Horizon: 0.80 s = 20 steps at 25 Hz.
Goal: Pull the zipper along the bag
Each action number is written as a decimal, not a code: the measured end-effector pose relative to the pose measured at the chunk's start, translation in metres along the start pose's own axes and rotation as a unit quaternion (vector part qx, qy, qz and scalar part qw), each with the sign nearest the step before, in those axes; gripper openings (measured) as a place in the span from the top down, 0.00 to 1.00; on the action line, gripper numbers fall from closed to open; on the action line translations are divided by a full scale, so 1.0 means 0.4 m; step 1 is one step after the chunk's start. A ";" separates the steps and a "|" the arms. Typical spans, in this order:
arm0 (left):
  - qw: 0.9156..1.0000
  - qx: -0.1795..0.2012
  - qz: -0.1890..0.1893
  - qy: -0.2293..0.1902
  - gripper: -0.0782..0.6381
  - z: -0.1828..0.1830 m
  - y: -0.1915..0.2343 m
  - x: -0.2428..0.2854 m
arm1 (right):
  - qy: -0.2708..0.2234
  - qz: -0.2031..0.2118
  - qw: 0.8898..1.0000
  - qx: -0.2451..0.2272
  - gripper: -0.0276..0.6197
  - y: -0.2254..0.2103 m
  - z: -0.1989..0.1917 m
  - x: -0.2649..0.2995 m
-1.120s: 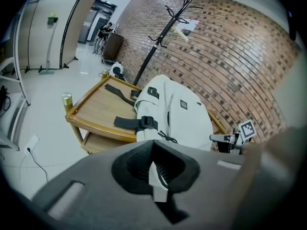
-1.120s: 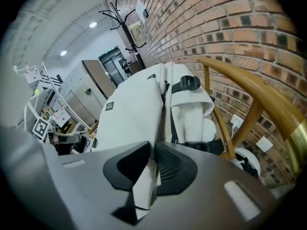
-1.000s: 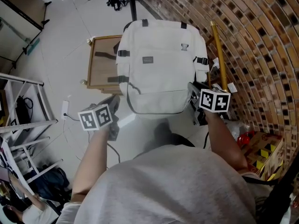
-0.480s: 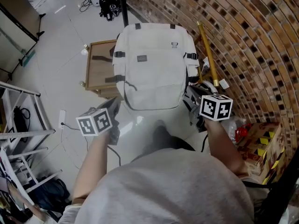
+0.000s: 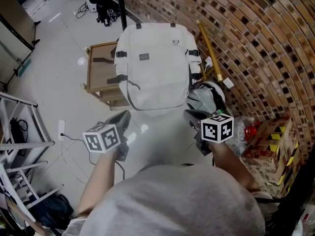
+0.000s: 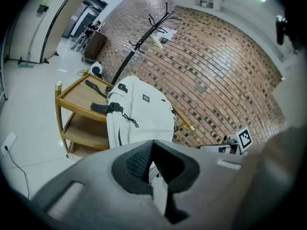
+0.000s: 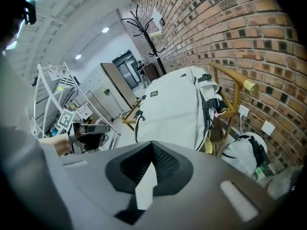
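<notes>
We have drawn both claws back from the bag (image 5: 155, 65), which leans on the cart (image 5: 96, 75). Left claw (image 5: 121, 117) and right claw (image 5: 193, 115) are pressed together, empty; the zipper pull looks finished.

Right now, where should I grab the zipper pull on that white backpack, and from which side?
Grip the dark pull cord dangling at the left edge of the white backpack's front pocket. It hangs free of the fabric, so the jaws can close across it. Probably come from the front-left with the left gripper, which is shut and must open first.
</notes>
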<state>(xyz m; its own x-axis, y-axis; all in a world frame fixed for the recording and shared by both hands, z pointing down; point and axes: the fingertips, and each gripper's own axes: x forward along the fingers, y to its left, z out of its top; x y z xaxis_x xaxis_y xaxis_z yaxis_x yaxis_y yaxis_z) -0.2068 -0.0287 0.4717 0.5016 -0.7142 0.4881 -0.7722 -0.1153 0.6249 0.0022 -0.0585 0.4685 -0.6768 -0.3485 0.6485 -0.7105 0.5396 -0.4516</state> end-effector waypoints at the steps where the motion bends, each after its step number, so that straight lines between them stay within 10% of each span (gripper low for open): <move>1: 1.000 -0.001 0.001 0.001 0.89 -0.013 0.000 -0.007 | 0.000 0.003 1.000 0.005 0.95 0.004 -0.010 -0.004; 20: 0.999 0.003 -0.013 0.042 0.89 -0.629 -0.298 -0.249 | -0.019 0.116 0.991 0.060 0.95 0.179 -0.560 -0.354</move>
<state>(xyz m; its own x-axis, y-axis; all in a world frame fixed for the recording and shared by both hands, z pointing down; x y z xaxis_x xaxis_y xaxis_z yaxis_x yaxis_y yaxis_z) -0.0665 0.2299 0.5019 0.5525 -0.6500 0.5219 -0.7606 -0.1369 0.6347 0.0902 0.2012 0.4815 -0.8297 -0.2564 0.4959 -0.5515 0.5145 -0.6566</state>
